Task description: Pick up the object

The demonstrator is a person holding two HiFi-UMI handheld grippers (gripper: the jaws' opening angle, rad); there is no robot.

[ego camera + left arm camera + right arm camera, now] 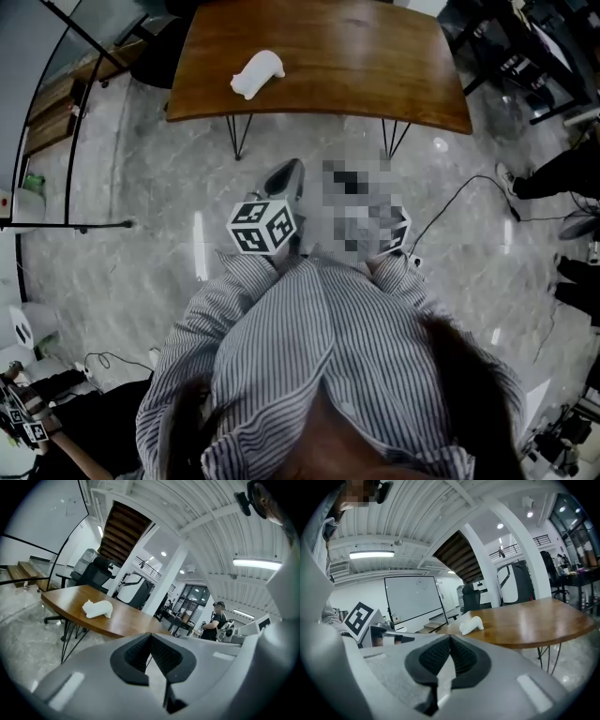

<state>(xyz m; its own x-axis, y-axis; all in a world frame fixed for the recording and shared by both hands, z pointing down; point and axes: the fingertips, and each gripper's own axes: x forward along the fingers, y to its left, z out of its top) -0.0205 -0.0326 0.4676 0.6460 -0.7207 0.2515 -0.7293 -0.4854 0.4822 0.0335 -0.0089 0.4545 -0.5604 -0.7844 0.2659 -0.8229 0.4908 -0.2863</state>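
a wooden table (375, 66) is standing on marble floor (141, 187); the white figurine (258, 73) is lying along 8-to-2 o'clock; left gripper (151, 635) and right gripper (450, 638) are sitting closed, empty.

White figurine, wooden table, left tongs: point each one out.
white figurine (258, 73): head view, middle of its body.
wooden table (366, 66): head view, bare top.
left tongs (150, 641): left gripper view, where the shut tips meet.
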